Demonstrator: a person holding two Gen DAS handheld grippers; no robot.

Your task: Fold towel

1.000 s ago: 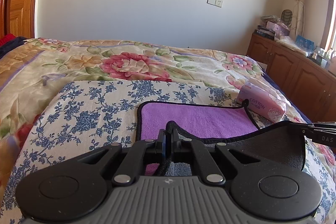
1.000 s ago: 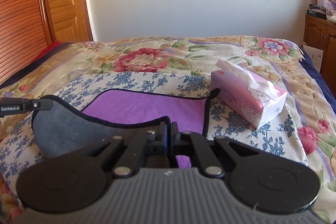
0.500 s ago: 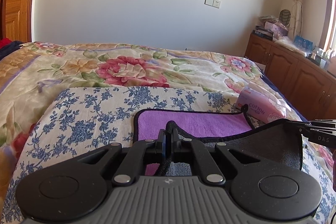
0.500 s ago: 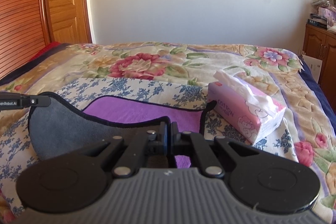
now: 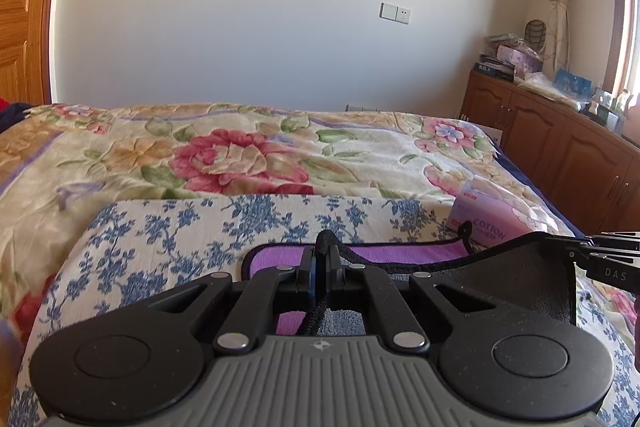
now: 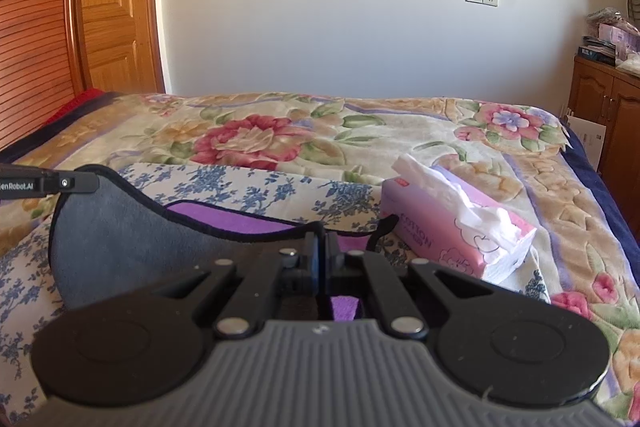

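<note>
A towel, purple on one face (image 5: 400, 253) and grey on the other with a black hem, lies on a blue-flowered cloth (image 5: 192, 239) on the bed. Its near edge is lifted and curls toward the far side, grey face (image 6: 132, 247) showing. My left gripper (image 5: 321, 267) is shut on the near left corner's black hem. My right gripper (image 6: 320, 255) is shut on the near right corner; it also shows at the right edge of the left wrist view (image 5: 608, 259). The purple face (image 6: 224, 217) stays flat beyond the raised fold.
A pink tissue box (image 6: 452, 227) stands just right of the towel on the cloth. The floral bedspread (image 5: 240, 155) stretches to the white wall. A wooden cabinet (image 5: 560, 147) with clutter lines the right side; a wooden door (image 6: 112, 7) is at left.
Both grippers have carried the lifted near edge forward and slightly up. Less of the purple face shows now and the far wall fills more of the views.
</note>
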